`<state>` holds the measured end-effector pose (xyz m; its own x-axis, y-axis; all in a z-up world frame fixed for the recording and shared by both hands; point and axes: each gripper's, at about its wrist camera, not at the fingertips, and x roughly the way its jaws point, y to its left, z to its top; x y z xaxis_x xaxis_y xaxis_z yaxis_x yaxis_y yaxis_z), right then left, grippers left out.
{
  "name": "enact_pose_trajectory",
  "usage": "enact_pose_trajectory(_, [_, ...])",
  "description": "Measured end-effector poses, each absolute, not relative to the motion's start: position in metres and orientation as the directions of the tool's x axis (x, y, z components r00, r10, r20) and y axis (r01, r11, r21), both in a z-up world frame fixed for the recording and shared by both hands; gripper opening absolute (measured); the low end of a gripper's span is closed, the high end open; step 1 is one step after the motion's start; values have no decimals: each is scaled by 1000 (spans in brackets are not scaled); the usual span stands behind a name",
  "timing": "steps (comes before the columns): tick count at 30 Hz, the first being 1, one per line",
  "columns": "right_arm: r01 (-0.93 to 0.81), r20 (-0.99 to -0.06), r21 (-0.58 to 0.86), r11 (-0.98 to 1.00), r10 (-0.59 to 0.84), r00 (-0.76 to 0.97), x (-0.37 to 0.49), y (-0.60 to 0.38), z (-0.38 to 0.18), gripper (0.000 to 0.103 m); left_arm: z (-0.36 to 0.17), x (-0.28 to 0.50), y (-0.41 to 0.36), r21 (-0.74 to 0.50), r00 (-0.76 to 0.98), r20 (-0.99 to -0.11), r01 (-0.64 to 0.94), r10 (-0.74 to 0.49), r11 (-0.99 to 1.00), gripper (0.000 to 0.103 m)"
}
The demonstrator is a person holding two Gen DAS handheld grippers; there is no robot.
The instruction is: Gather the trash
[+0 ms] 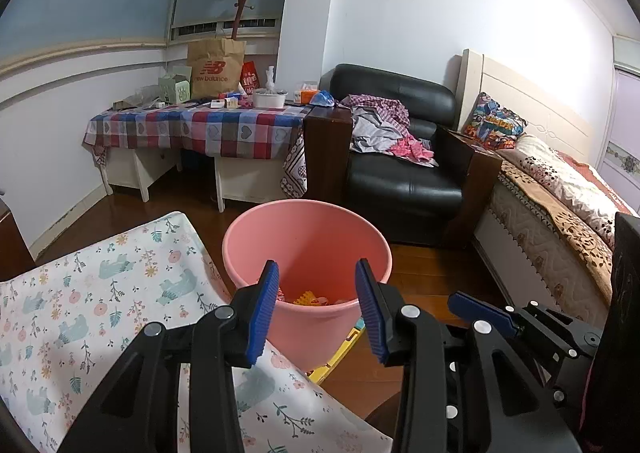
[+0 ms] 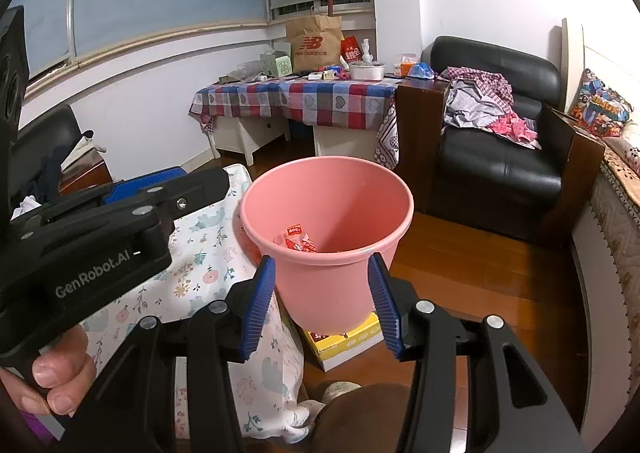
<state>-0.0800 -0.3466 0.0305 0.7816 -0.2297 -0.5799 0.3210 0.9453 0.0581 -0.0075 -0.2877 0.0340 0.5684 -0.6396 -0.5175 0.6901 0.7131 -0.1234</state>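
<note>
A pink bucket (image 1: 308, 237) (image 2: 326, 213) stands on the floor by the corner of a table with a floral cloth (image 1: 100, 293) (image 2: 200, 273). Red and yellow wrappers (image 2: 296, 241) (image 1: 308, 297) lie in its bottom. My left gripper (image 1: 317, 269) hangs over the bucket's near rim, open, with nothing between its blue pads. My right gripper (image 2: 321, 261) is in front of the bucket's near wall, also open and empty. In the right wrist view, the left gripper's black body (image 2: 100, 229) crosses the left side, held by a hand (image 2: 60, 373). One right-gripper finger (image 1: 480, 311) shows in the left wrist view.
A yellow box (image 2: 348, 337) lies on the wooden floor at the bucket's base. Behind stand a black armchair (image 1: 404, 181) with clothes, a table with a checked cloth (image 1: 200, 129) full of small items, and a bed (image 1: 560, 213) on the right.
</note>
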Motion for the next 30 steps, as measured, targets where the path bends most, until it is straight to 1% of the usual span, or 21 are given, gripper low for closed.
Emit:
enact_pose_trajectory(13, [316,-569,58,947,-229,790,-88,-343,38,49,33,-9,-287,-120,570,-516,691,-640,712,39])
enact_pose_trajectory(30, [308,-554,57,950,-227,801,-96,-337,41,49,48,-19,-282,-96,574,-507,703,-643,704,40])
